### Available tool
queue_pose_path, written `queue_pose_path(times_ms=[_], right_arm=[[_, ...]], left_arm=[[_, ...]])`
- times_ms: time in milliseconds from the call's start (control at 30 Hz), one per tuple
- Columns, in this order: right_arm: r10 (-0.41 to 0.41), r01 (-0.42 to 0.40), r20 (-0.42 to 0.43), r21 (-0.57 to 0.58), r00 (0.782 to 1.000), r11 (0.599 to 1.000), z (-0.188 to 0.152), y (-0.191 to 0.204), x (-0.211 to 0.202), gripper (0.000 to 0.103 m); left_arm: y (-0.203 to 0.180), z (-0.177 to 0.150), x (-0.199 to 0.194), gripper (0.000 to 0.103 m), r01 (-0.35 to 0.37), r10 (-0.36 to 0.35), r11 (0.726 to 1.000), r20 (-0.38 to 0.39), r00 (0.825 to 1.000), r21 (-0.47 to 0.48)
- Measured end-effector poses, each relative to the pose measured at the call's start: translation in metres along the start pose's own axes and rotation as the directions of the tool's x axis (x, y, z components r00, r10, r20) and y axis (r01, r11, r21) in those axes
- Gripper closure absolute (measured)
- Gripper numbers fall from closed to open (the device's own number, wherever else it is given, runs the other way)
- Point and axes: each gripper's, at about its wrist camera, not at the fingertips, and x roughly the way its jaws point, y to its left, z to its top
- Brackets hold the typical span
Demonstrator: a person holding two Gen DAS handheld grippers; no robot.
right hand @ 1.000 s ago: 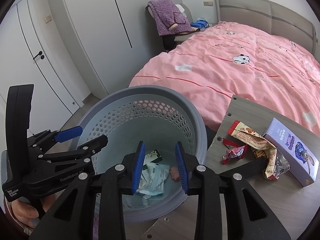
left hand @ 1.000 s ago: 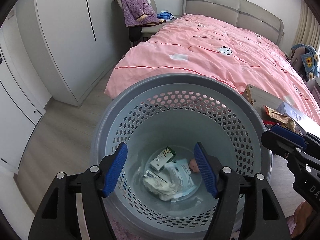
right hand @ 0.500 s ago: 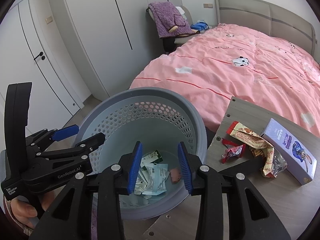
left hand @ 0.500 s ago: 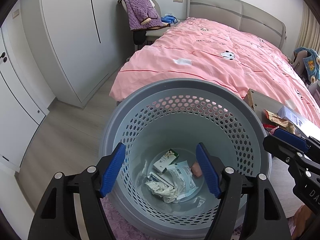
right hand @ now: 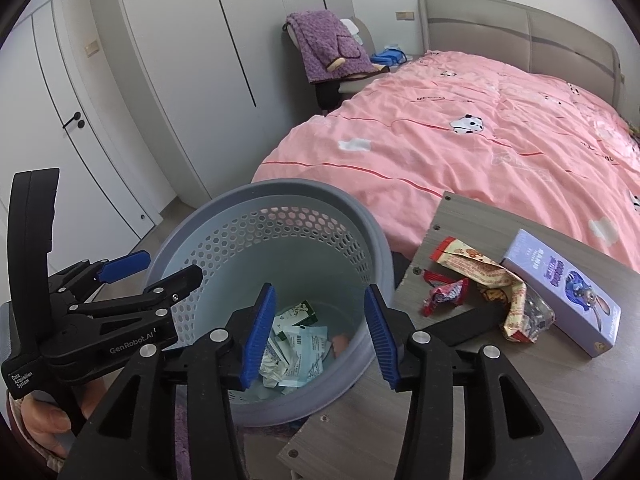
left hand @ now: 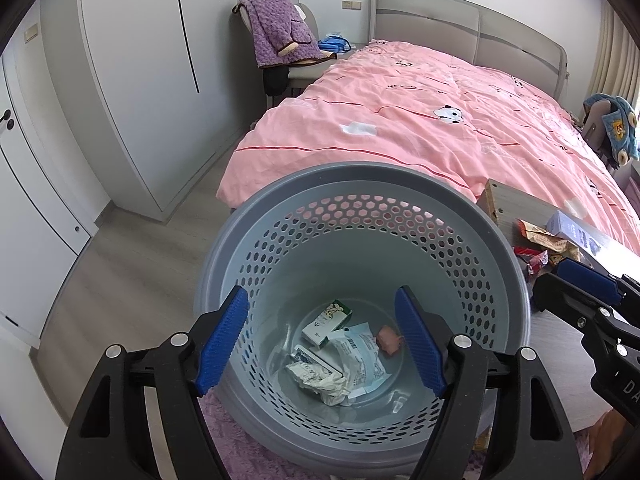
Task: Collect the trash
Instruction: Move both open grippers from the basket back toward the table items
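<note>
A grey perforated trash basket [left hand: 360, 176] stands on the floor beside a low wooden table [right hand: 500, 392]. Inside it lie a small green-white carton [left hand: 326, 322], crumpled paper [left hand: 320, 376], a pale wrapper [left hand: 360, 356] and a pink scrap [left hand: 389, 341]. My left gripper [left hand: 320, 344] is open and empty above the basket. My right gripper [right hand: 316, 334] is open and empty over the basket's right rim [right hand: 376, 240]. On the table lie snack wrappers [right hand: 480, 276], a red wrapper [right hand: 446, 294] and a purple box [right hand: 560, 280].
A bed with a pink quilt [left hand: 440, 120] lies behind the basket and table. A chair with a purple blanket [left hand: 280, 32] stands at the bed's far corner. White wardrobes [left hand: 132, 80] line the left. A purple rug [left hand: 224, 440] lies under the basket.
Both grippers have risen and drawn back from the basket. The right gripper's jaws have opened wider. The trash in the basket lies as before.
</note>
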Motion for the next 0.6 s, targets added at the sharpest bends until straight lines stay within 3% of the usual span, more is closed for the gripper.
queue_pose_path(times_ms=[600], right_arm=[[-0.134, 0.132, 0.013, 0.121, 0.991, 0.984, -0.026, -0.064, -0.036, 0.045]], left_arm=[[-0.043, -0.005, -0.01, 0.03, 0.066, -0.066, 0.996, 0.001, 0.998, 0.062]])
